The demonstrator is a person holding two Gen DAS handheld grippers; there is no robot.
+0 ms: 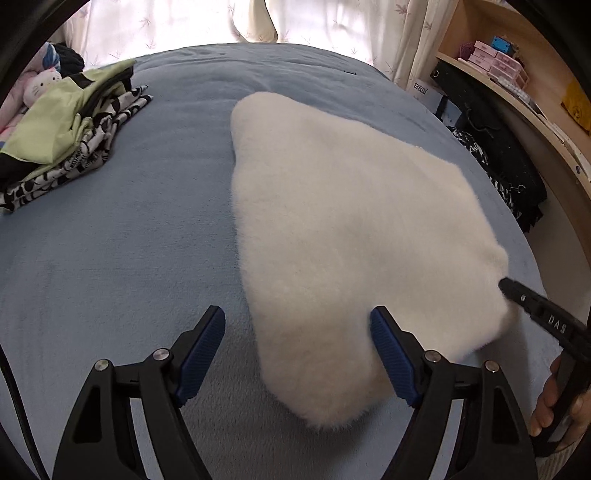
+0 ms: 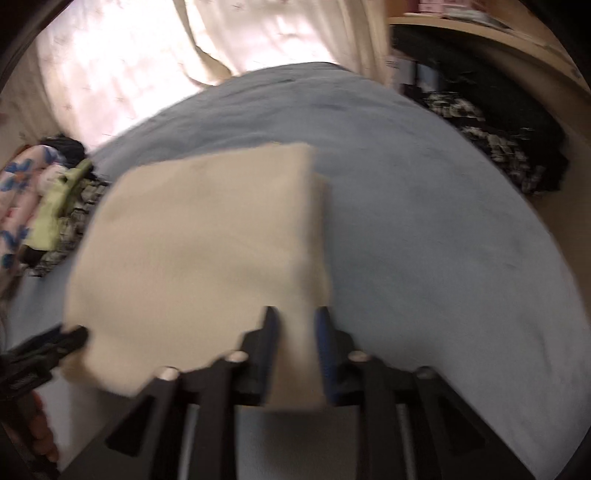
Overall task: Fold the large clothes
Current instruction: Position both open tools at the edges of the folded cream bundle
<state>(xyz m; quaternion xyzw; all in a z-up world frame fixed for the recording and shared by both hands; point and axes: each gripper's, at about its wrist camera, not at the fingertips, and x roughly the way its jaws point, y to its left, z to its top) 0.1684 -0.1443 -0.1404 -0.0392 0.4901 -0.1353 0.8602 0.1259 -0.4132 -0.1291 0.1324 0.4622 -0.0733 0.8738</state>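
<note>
A white fluffy garment [image 1: 343, 229] lies folded on the blue bed [image 1: 129, 240]. My left gripper [image 1: 297, 332] is open, its fingers either side of the garment's near corner, holding nothing. My right gripper [image 2: 295, 332] is shut on the garment's near edge [image 2: 207, 240] and lifts it; that view is blurred. The right gripper also shows in the left wrist view [image 1: 517, 295], at the garment's right corner. The left gripper shows in the right wrist view [image 2: 48, 347], at the cloth's left corner.
A stack of folded clothes [image 1: 62, 136] sits at the bed's far left beside a plush toy [image 1: 40, 86]. Dark clothes [image 1: 495, 155] lie on the right edge below a wooden shelf [image 1: 535, 85]. Curtains [image 1: 221, 22] hang behind.
</note>
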